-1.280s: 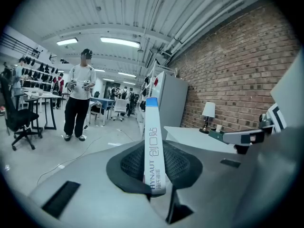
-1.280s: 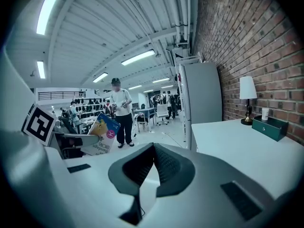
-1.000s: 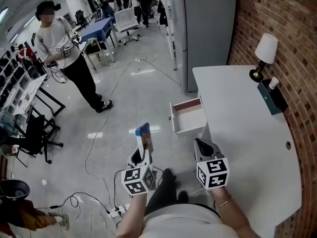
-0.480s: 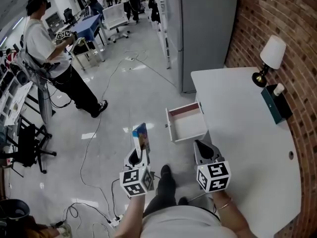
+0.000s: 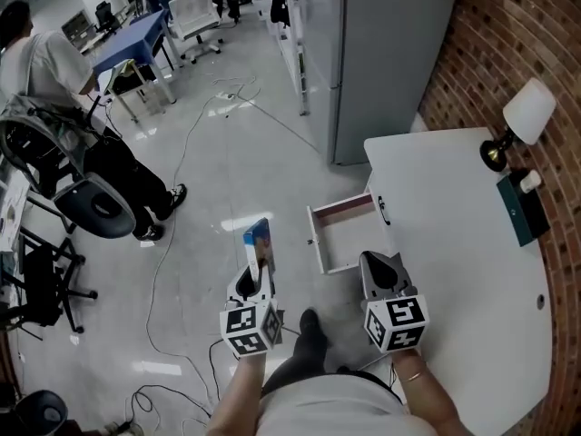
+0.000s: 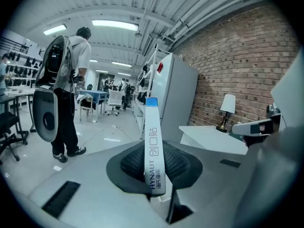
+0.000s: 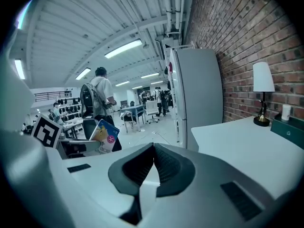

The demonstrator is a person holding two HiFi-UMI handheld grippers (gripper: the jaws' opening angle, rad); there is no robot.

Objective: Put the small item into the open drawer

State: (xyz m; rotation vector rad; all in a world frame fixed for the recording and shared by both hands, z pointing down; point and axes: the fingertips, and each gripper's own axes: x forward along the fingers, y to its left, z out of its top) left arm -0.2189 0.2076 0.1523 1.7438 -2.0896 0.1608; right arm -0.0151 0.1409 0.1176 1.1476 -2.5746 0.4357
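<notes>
My left gripper (image 5: 255,275) is shut on a small flat box (image 5: 260,245) with a blue top, held upright; its white spine with printed lettering (image 6: 154,151) stands between the pads in the left gripper view. The open drawer (image 5: 342,236), white with a reddish back wall and nothing in it, juts out from the white table (image 5: 463,243) just ahead and to the right of the box. My right gripper (image 5: 381,271) hovers at the table's near left edge beside the drawer, jaws shut with nothing between them (image 7: 153,161). The box (image 7: 105,136) shows at the left in the right gripper view.
A lamp (image 5: 517,121) and a dark teal box (image 5: 522,209) stand at the table's far right by the brick wall. A grey cabinet (image 5: 386,53) rises behind the table. A person (image 5: 54,80) with a backpack, chairs (image 5: 95,207) and floor cables (image 5: 172,243) are at the left.
Both grippers have moved forward toward the table and drawer, the left still carrying the box. The drawer now lies nearer to the grippers. The person at the left has shifted farther left.
</notes>
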